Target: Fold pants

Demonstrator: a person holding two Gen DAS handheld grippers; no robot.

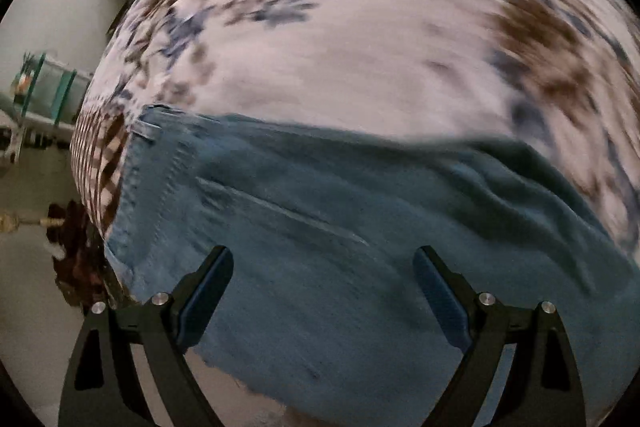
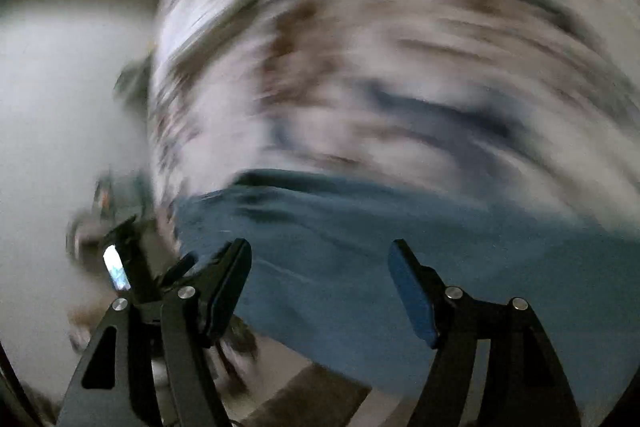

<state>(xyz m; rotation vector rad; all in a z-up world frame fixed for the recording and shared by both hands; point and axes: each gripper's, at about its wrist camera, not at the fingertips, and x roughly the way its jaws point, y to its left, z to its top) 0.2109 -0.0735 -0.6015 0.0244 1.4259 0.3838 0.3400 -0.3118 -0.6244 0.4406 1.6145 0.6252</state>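
Nearest to us, our left gripper (image 1: pixel 323 259) has its jaws spread wide and holds nothing; the blue pads hang just above the denim. Our right gripper (image 2: pixel 320 253) is likewise spread and empty over the same cloth, though that view is badly smeared by motion.

Beneath both lie the pants (image 1: pixel 320 227), blue jeans spread along the near edge of the bed (image 1: pixel 360 59), which wears a pale cover printed with brown and blue flowers. In the left view the waistband end, with a belt loop (image 1: pixel 146 131) and stitched seams, sits toward the left edge of the bed, and a raw hem edge runs just under the left finger. The denim reaches away to the right, with soft wrinkles there. From these views we cannot tell whether one fold is already made.

We judge that we are between grasps, coming down to take hold for a fold. The next move calls for each gripper to close on a denim edge, catching every layer but not the cover, then lifting together.

Beyond the bed's left edge stands a teal shelf (image 1: pixel 48 91), blurred.
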